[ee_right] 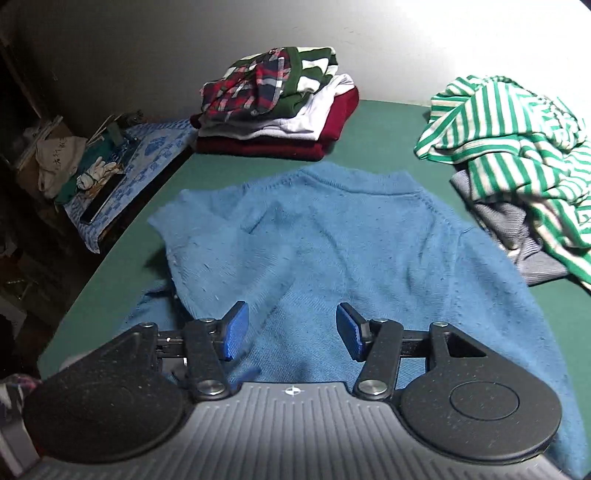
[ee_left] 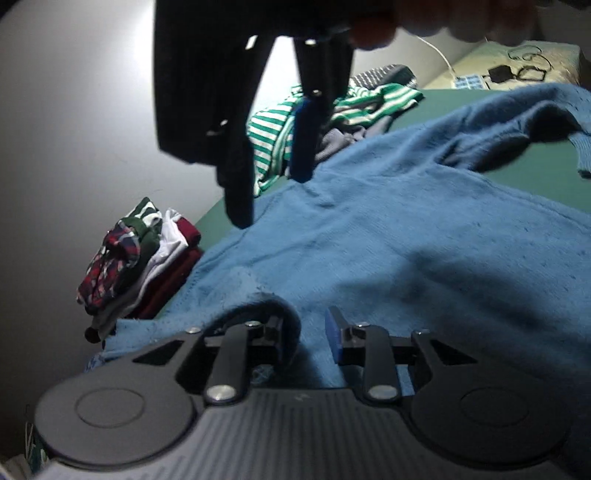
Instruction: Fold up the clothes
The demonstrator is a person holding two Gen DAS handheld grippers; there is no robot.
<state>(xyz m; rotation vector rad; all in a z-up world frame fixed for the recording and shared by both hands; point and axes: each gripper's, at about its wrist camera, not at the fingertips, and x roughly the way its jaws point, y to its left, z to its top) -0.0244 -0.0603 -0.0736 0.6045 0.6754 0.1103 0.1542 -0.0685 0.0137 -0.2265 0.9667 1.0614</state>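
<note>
Across the middle of the green surface (ee_right: 388, 122) lies a blue sweater (ee_right: 332, 236), spread mostly flat with its neckline toward the far side and one sleeve folded in over the body at the left. A second sleeve shows in the left wrist view, lifted into a loose ridge at the right.

Over the near part of the sweater the right gripper (ee_right: 291, 330) hangs with its blue pads wide apart, nothing between them, only knit fabric below. From the left wrist view the same gripper (ee_left: 271, 192) shows as a dark shape pointing down at the sweater, a person's hand (ee_left: 436, 20) gripping its top.

Low over the sweater's edge sits the left gripper (ee_left: 306, 336), jaws parted by a modest gap. A curl of blue fabric humps up right at its left finger, hiding that pad; I cannot tell whether the cloth touches it, and the pads are not pressed together on anything.

At the far side a stack of folded clothes (ee_right: 277, 103) sits near the wall, plaid on top, then green, white and dark red. On the right lies a heap of unfolded clothes (ee_right: 517, 147), a green and white striped top over something grey.
</note>
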